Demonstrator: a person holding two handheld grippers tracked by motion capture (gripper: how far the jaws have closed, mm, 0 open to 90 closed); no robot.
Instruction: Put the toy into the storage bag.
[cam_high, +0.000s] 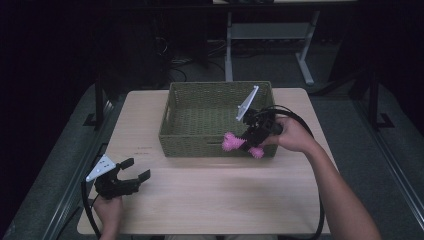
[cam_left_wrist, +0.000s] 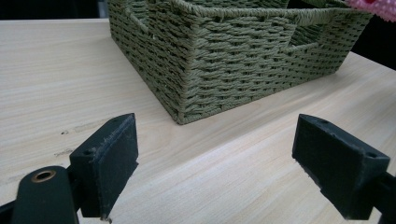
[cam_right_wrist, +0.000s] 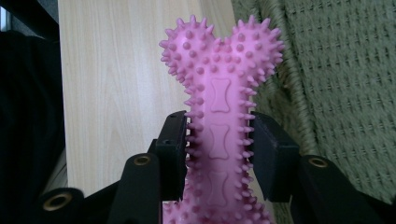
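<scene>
Pink and spiky, the bone toy (cam_right_wrist: 219, 121) was clamped by its shaft in the right gripper (cam_high: 252, 134) at the basket's near right rim (cam_high: 250, 150), apparently just outside, so its knob could catch there and twist loose, while the left gripper (cam_high: 131, 172) rested wide open and empty near left.

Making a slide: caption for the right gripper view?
Right gripper clamps a pink spiky bone toy beside the green woven basket.
</scene>
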